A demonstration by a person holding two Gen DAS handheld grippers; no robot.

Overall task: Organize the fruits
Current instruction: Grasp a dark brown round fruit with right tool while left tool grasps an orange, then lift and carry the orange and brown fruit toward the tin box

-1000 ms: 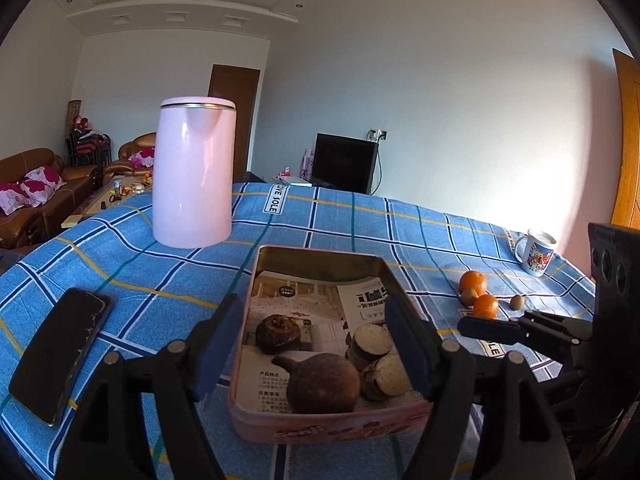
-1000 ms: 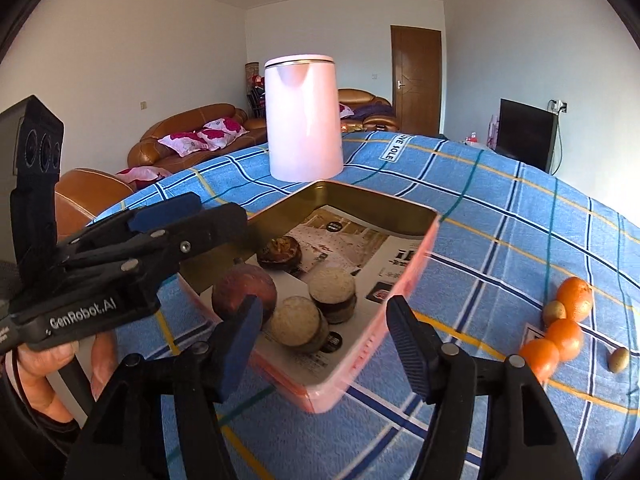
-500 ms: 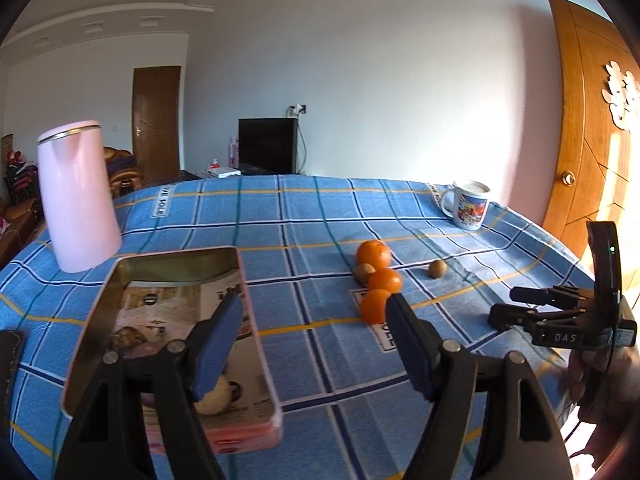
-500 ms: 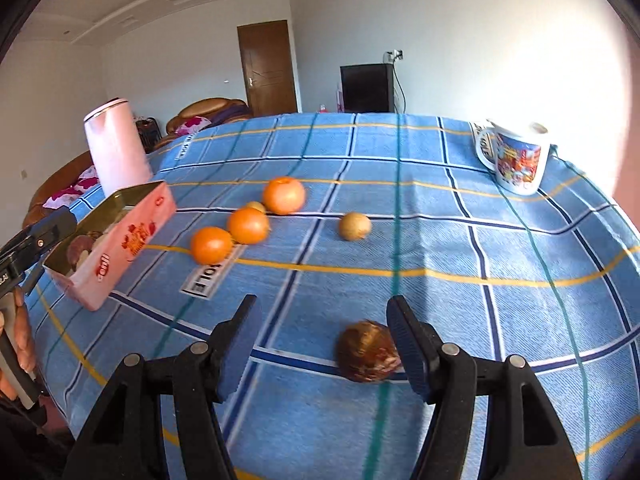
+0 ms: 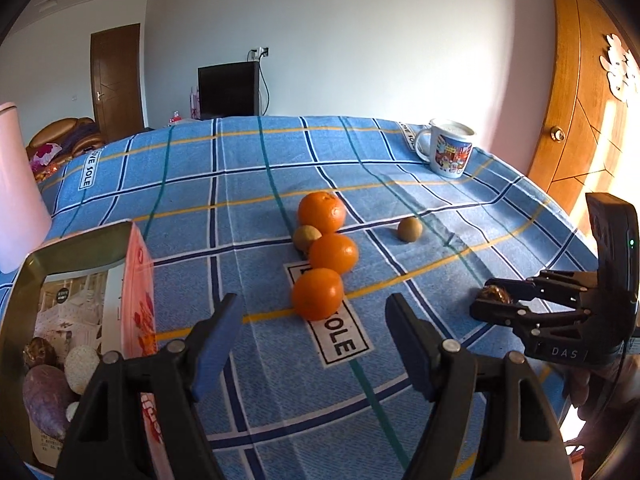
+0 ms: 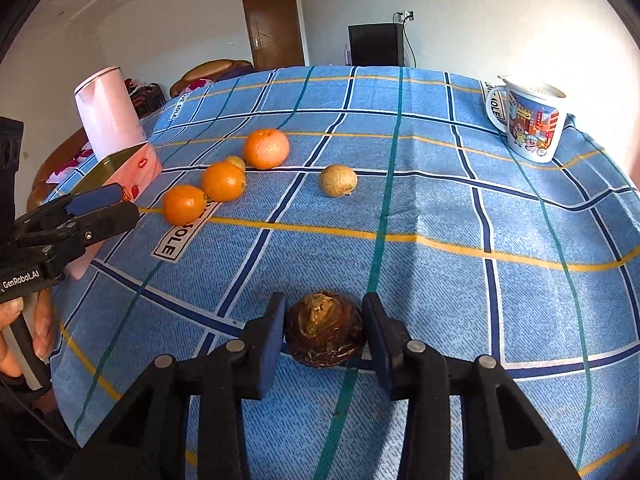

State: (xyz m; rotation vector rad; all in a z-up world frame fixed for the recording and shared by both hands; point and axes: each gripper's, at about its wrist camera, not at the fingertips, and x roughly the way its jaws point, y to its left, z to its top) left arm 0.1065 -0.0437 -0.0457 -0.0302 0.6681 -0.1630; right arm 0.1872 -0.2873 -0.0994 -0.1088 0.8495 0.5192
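So the right gripper (image 6: 324, 336) has just been closing, and both blue pads are now squeezing a dark brown knobbly fruit (image 6: 325, 330) that sits on the blue plaid tablecloth (image 6: 440, 208). Can't really tell what kind of fruit it is. From the left wrist view only a sliver of it (image 5: 496, 294) peeks out between the black fingers.

The left gripper (image 5: 312, 332) is spread wide with nothing between its pads, hovering over the cloth near the closest of three oranges (image 5: 317, 294). Those three sit in a loose row, with a small tan fruit (image 5: 306, 237) half hidden behind the middle one, and another tan fruit (image 5: 409, 229) off by itself.

The pink tin (image 5: 138, 280) is cut off at the frame's left edge; inside you can make out a purple-brown fruit and a pale one, the rest is hidden. A pink kettle (image 6: 110, 114) stands behind it, and a cartoon mug (image 6: 530, 120) sits near the far corner.
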